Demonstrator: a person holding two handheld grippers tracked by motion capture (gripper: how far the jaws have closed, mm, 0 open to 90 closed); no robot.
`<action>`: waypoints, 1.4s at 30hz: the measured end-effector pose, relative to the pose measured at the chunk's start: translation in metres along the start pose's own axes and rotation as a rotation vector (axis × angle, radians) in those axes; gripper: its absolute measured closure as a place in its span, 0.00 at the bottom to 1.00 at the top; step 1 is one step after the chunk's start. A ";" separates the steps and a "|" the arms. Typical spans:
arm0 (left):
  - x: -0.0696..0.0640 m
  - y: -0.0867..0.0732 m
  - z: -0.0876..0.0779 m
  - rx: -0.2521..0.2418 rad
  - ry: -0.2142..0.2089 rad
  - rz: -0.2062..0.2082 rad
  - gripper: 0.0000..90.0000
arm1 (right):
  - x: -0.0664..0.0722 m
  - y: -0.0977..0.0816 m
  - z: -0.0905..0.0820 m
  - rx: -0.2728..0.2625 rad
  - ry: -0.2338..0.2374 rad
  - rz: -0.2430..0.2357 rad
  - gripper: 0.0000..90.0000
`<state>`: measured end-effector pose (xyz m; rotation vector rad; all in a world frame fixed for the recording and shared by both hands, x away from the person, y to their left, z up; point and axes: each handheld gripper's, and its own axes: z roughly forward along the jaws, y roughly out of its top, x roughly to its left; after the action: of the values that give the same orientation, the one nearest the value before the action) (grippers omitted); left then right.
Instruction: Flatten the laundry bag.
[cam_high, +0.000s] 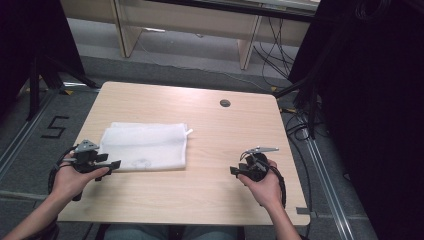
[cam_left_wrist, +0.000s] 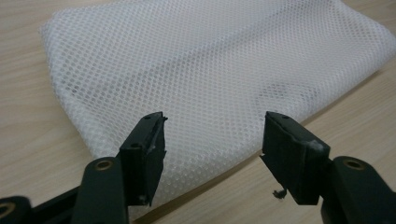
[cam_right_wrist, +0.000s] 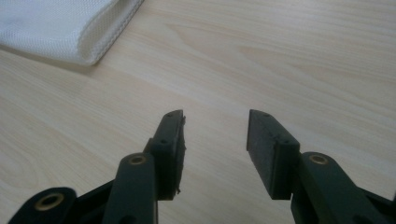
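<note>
1. Here's the wooden worktop (cam_high: 210, 185), pale grain, with a white mesh bag (cam_high: 145, 146) lying flat on its left half, folded into a neat rectangle.
2. The left claw (cam_high: 111, 166) sits at the bag's near left corner, held in the person's left hand (cam_high: 75, 179), its tips pointing toward the fabric.
3. From the left gripper view, the left claw (cam_left_wrist: 212, 135) stands wide open, both black jaws spread with nothing between the pads; the mesh bag (cam_left_wrist: 205, 70) lies just beyond and beneath them, its near edge running under the gap.
4. Whether the jaw tips touch the mesh, I can't tell; they look to hover right over its edge.
5. A faint dark shape shows through the netting close to the right jaw in that view, too blurred to name.
6. Over on the right, the right claw (cam_high: 236, 171) rests in the person's right hand (cam_high: 262, 187), well apart from the bag, over bare wood.
7. The right gripper view confirms it: the right claw (cam_right_wrist: 215, 135) is open wide, empty, jaws pointing across the plain worktop (cam_right_wrist: 280, 70).
8. In that same view a corner of the mesh bag (cam_right_wrist: 60, 28) lies at the upper left, well away from the jaws.
9. A small white tab (cam_high: 189, 132) sticks out at the bag's far right corner.
10. A dark round grommet (cam_high: 225, 103) sits near the worktop's far edge.
</note>
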<state>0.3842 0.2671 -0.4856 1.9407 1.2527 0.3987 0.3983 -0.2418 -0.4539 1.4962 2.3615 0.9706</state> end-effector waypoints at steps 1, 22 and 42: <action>-0.002 0.000 0.000 -0.003 -0.001 -0.009 0.44 | 0.000 0.000 0.001 -0.005 -0.013 0.007 0.66; 0.035 0.049 0.024 0.024 0.103 -0.081 0.48 | 0.012 0.000 0.004 0.039 -0.025 -0.018 0.75; 0.074 0.073 0.075 0.103 0.223 -0.200 0.58 | 0.010 -0.002 0.011 0.044 -0.009 -0.004 0.71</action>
<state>0.5114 0.2828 -0.4906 1.8712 1.6237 0.4646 0.3972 -0.2291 -0.4612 1.5080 2.3941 0.9149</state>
